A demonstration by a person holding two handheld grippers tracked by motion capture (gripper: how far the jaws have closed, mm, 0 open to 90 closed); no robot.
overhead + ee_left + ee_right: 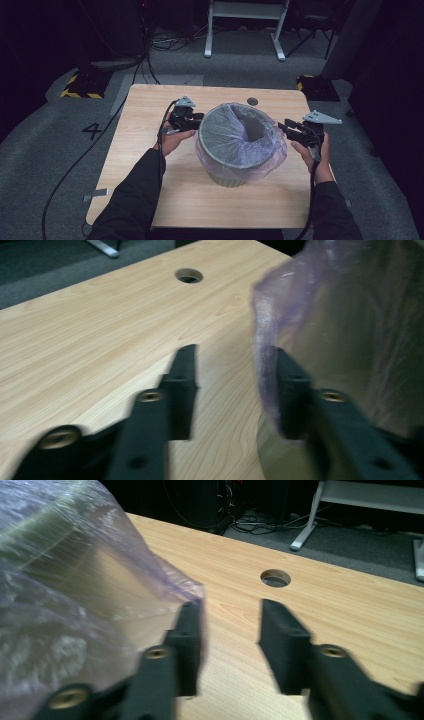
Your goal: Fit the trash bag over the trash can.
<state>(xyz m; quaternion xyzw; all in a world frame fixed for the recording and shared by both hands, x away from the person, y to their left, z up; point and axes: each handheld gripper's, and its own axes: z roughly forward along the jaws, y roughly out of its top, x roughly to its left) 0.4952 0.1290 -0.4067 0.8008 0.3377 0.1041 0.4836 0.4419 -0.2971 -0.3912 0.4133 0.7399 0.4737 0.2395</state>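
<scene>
A grey-green bin lined with a translucent purple bag stands in the middle of the wooden table. My left gripper is at the bin's left rim, and my right gripper is at its right rim. In the left gripper view the jaws stand open over bare table, and the bag's edge hangs against the right jaw. In the right gripper view the jaws stand open too, with the bag's edge brushing the left jaw. Nothing lies between either pair of jaws.
A round cable hole sits in the table behind the bin. A white frame and cables lie on the floor beyond. Yellow-and-black blocks flank the table's far corners. A cable trails off the table's left side.
</scene>
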